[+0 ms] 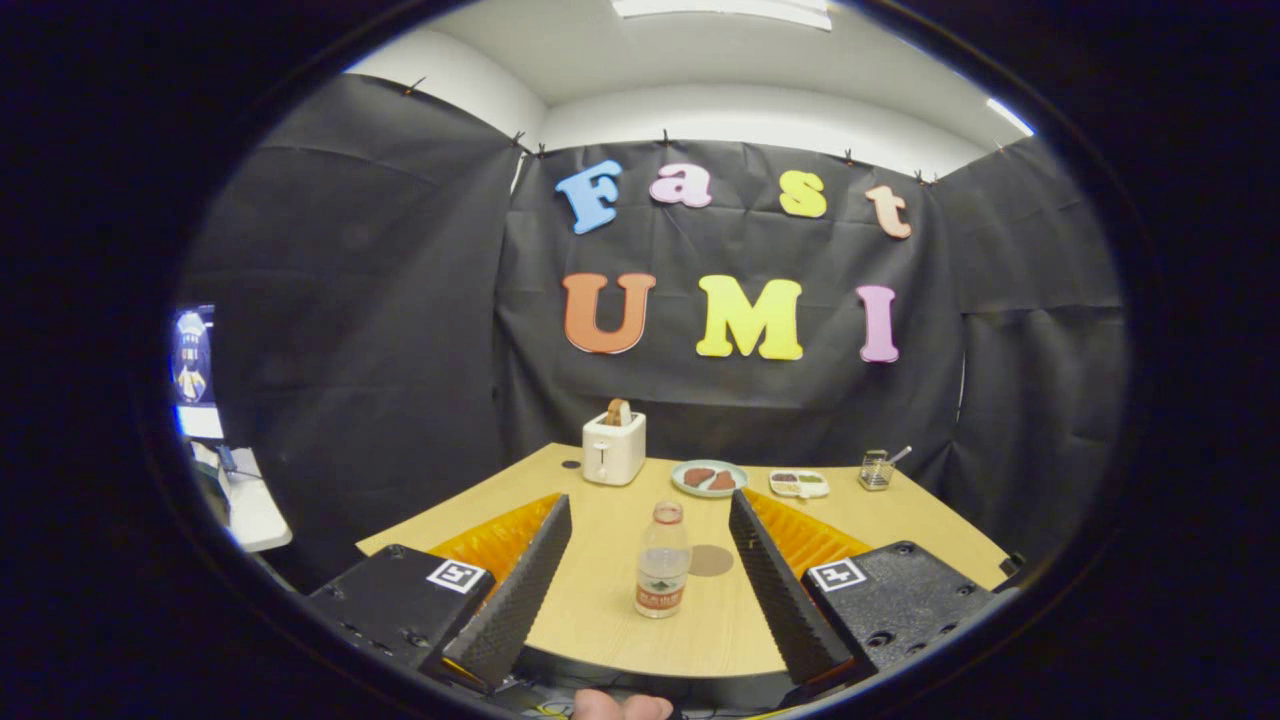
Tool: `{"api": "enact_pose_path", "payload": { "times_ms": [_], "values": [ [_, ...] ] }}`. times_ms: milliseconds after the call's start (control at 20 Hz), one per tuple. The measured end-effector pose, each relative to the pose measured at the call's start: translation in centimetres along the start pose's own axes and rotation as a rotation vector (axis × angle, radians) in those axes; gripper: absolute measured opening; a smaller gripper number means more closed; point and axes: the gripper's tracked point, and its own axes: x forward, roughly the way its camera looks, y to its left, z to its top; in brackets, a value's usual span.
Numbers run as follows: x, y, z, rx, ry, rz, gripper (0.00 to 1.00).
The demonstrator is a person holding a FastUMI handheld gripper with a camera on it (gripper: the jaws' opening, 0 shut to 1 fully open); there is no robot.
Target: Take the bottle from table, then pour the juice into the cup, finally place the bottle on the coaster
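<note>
toaster holding toast | plate | divided tray | glass with spoon

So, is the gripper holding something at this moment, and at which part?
Nothing is held. The gripper is open, its fingers spread wide, and the clear plastic bottle stands untouched on the wooden table between them.

The hand-held gripper, fingers spread wide apart, has ridged pads, black housings with screws, and square tags.
</note>
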Motion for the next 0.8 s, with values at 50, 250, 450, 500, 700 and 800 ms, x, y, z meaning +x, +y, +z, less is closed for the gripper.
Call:
{"api": "enact_pose_path", "payload": {
  "times_ms": [50, 250, 450, 500, 700, 800],
  "values": [
    [0.4, -0.1, -1.0, -0.002, 0.007, -0.003, 1.00],
    [2.5, 0.2, -4.3, -0.033, 0.011, -0.001, 1.00],
    [5.4, 1.3, -8.6, -0.089, 0.011, 0.020, 1.00],
    [6.1, 1.6, -9.4, -0.105, 0.019, 0.022, 1.00],
    [8.0, 0.8, -12.5, -0.103, 0.058, -0.010, 1.00],
    [8.8, 0.3, -13.7, -0.060, 0.074, -0.019, 1.00]
  ]
}}
